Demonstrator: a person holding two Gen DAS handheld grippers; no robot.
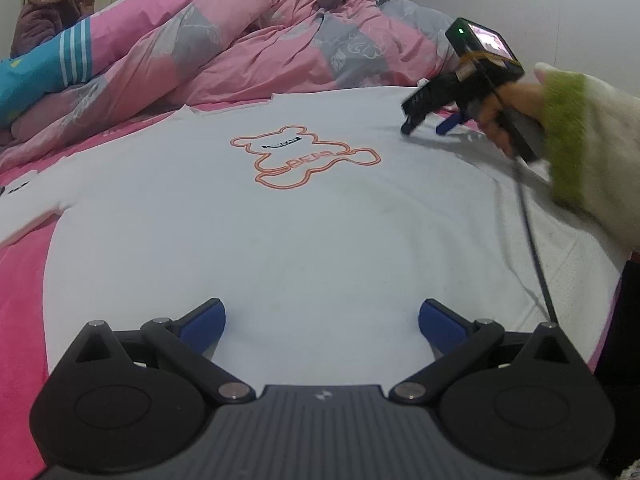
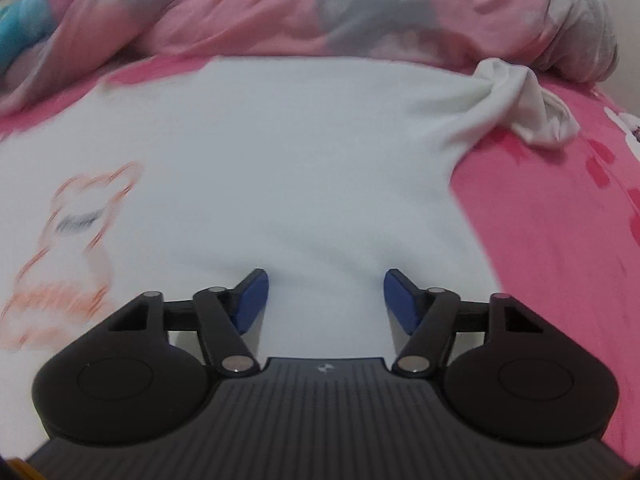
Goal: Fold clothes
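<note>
Surface: bed with a pink sheet, showing at the left and right edges of both views.
Garment: white T-shirt spread flat on the bed, filling the centre of both views; orange bear outline print at mid-frame in the left wrist view.
Sleeve: bunched white sleeve at upper right of the right wrist view, lying on the pink sheet.
Bedding: pink and grey quilt heaped across the top of both views, behind the T-shirt.
Room: pale wall at upper right; a seated person at upper left, beside a blue striped cloth.
Left gripper: bottom centre, jaws spread wide, empty, above the T-shirt.
Right gripper: bottom centre, jaws spread wide, empty, low over the T-shirt; whether it touches cannot be told. View blurred.
Right hand: right edge of the left wrist view, green and cream cuff, holding the right gripper.
</note>
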